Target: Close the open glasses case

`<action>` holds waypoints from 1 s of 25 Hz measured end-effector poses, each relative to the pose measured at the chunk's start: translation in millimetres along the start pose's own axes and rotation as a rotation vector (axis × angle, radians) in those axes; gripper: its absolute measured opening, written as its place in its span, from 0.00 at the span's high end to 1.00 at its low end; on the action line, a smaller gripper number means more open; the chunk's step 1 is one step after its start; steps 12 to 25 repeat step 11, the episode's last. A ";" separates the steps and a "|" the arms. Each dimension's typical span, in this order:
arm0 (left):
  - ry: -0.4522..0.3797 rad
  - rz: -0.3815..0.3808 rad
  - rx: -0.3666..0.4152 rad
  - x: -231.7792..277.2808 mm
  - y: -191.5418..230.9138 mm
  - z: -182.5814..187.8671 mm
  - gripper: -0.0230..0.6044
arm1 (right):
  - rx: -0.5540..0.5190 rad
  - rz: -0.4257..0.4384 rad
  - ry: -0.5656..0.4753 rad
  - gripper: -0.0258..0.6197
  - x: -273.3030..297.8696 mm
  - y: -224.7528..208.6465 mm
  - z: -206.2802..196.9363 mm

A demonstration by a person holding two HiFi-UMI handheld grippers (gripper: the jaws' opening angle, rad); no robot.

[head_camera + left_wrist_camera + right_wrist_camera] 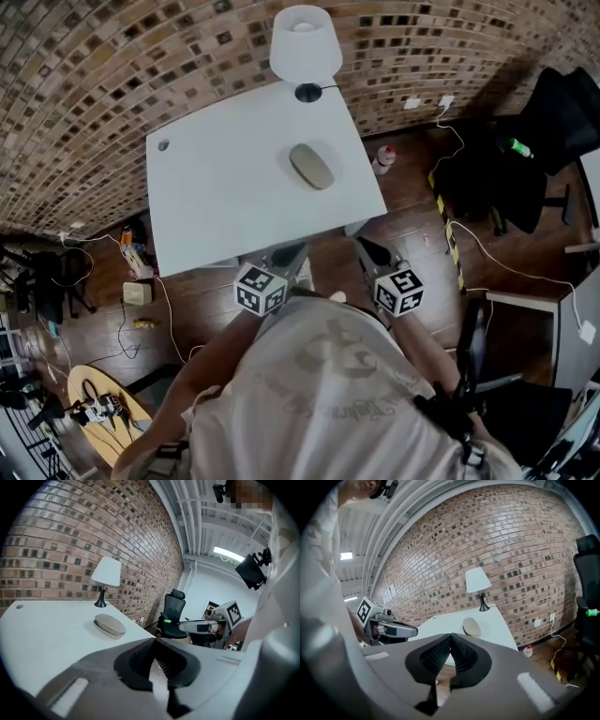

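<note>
Case lies on the white table, on the far side, near the lamp. It is a flat tan oval. It looks shut, with its lid down on its base. Nothing touches it. The lamp has a white shade and a black foot. It stands at the far edge of the table, by the brick wall.

Both tools are well back from the case. They are off the near edge of the table, close to the person. The left gripper has its jaws together, tip to tip, with nothing between them. The right gripper has its jaws together too, and it holds nothing. Each one points toward the table and the case. They are side by side, a bit apart.

A black chair stands on the wood floor to the right of the table. A small bottle stands on the floor by the table's right side.
</note>
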State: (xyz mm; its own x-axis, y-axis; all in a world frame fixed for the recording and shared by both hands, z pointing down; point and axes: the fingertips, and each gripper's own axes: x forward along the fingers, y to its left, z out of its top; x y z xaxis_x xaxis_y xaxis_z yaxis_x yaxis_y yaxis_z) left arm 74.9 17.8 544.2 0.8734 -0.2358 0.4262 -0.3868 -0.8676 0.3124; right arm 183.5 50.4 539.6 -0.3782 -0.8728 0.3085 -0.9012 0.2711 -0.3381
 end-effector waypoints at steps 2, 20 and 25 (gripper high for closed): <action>-0.006 0.011 -0.002 -4.1 -3.7 -2.8 0.95 | -0.005 0.008 -0.006 0.95 -3.9 2.1 -0.4; -0.023 0.036 -0.016 -15.8 -23.7 -16.0 0.95 | -0.023 0.046 -0.002 0.95 -21.4 19.3 -11.8; -0.023 0.036 -0.016 -15.8 -23.7 -16.0 0.95 | -0.023 0.046 -0.002 0.95 -21.4 19.3 -11.8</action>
